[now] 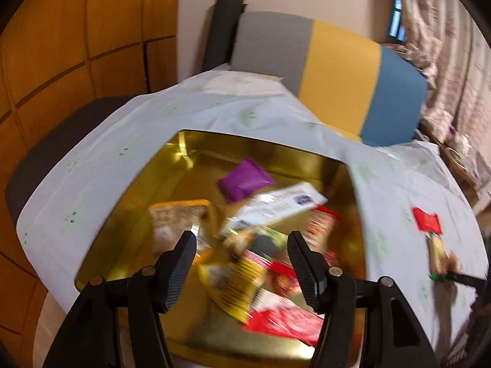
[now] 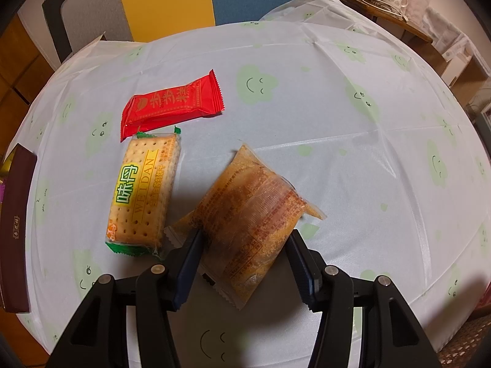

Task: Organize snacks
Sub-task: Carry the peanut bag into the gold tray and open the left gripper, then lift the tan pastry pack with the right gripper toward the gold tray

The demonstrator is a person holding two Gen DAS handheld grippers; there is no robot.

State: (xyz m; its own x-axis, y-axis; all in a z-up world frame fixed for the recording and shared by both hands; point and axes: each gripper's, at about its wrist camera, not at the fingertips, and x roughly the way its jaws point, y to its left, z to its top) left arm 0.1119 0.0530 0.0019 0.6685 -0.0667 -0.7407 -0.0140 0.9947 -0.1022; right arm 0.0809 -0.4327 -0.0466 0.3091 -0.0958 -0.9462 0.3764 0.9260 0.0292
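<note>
While the left gripper [image 1: 242, 239] hangs spread and empty over the gold rectangular tin [image 1: 307, 156] of mixed snacks, the right gripper [image 2: 245, 239] pinches a clear orange-crumbed pastry packet [image 2: 248, 211] on the tabletop [image 2: 337, 122], green-edged cracker pack [image 2: 144, 190] at nine o'clock, red wrapper [image 2: 172, 104] at eleven.

Orange panelled wall [image 1: 76, 46], grey-yellow-blue chair back [image 1: 331, 70], curtain [image 1: 445, 46], perhaps a window [image 1: 397, 15], dim warm light.

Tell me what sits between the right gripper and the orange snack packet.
Nothing visible does. The orange snack packet already lies on the tablecloth between the right gripper's fingers, with the cracker packet off to its side.
</note>
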